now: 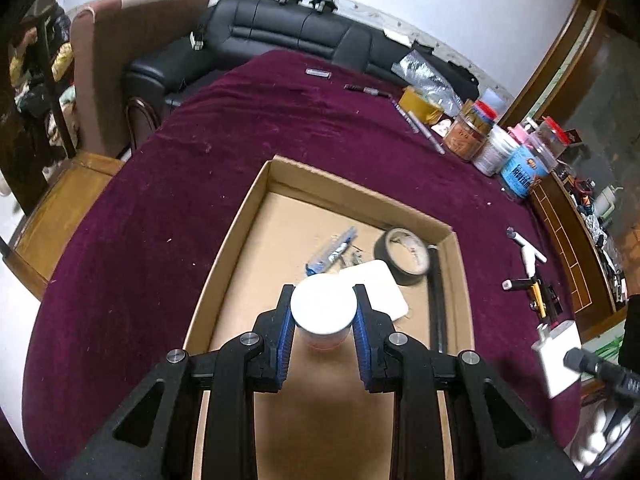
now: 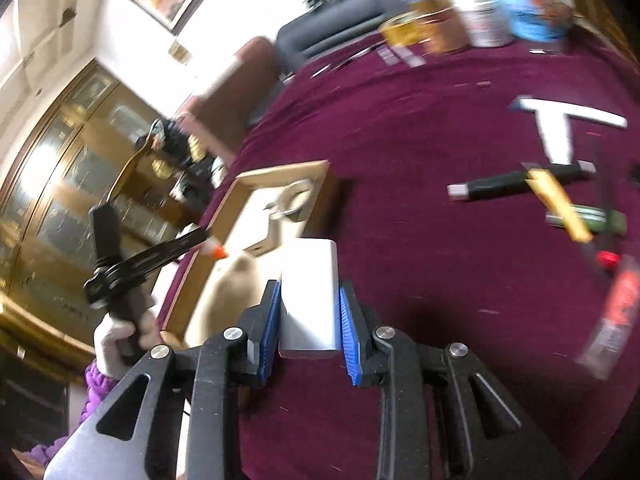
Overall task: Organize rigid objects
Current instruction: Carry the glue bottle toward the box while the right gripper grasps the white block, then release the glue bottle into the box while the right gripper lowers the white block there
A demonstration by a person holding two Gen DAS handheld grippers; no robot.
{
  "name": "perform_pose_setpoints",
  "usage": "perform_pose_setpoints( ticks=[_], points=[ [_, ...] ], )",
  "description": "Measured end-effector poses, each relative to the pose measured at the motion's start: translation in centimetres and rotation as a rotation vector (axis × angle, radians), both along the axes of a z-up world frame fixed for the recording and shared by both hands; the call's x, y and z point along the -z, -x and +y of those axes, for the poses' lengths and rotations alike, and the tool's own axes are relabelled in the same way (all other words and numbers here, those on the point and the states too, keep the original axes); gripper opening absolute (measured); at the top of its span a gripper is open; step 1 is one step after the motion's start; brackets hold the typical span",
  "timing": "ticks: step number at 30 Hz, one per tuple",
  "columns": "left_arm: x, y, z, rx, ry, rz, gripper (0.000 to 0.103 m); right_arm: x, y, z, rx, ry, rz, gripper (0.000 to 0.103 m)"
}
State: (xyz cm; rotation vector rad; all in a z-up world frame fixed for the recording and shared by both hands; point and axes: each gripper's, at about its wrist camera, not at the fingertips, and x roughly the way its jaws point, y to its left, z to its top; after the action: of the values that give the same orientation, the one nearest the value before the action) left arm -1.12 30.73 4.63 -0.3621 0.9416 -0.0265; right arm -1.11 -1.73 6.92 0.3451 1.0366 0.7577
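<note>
My left gripper point(image 1: 323, 300) is shut on a small jar with a white lid point(image 1: 323, 309) and holds it above the open cardboard box point(image 1: 248, 216). In the box lie a blue pen point(image 1: 332, 251), a black tape roll point(image 1: 404, 255), a white flat pad point(image 1: 380, 288) and a black rod point(image 1: 437, 296). My right gripper point(image 2: 309, 300) is shut on a white charger block point(image 2: 309, 300), right of the box point(image 2: 320, 184) over the purple cloth; the block also shows in the left wrist view point(image 1: 557, 360). The right view is motion-blurred.
On the purple cloth point(image 1: 200, 160) right of the box lie a white T-shaped part point(image 2: 556, 128), a black marker point(image 2: 520, 182), a yellow tool point(image 2: 560, 204) and a red item point(image 2: 616, 312). Jars and tubs point(image 1: 500, 144) stand at the far right edge. Pens point(image 1: 416, 122) lie near them. A black sofa point(image 1: 280, 28) is behind.
</note>
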Motion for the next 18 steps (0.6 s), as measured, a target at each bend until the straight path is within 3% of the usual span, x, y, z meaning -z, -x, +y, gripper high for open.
perform_pose_setpoints(
  ticks=[7, 14, 18],
  points=[
    [1.6, -4.6, 1.0, 0.017, 0.002, 0.095, 0.023, 1.7, -0.9, 9.2, -0.147, 0.025, 0.037, 0.026],
    [3.2, -7.3, 0.9, -0.009, -0.044, 0.149, 0.024, 3.8, -1.3, 12.7, -0.200, 0.083, 0.064, 0.026],
    [2.5, -6.7, 1.0, 0.000, 0.005, 0.136, 0.041, 4.1, -1.1, 14.0, -0.218, 0.123, 0.053, 0.026]
  ],
)
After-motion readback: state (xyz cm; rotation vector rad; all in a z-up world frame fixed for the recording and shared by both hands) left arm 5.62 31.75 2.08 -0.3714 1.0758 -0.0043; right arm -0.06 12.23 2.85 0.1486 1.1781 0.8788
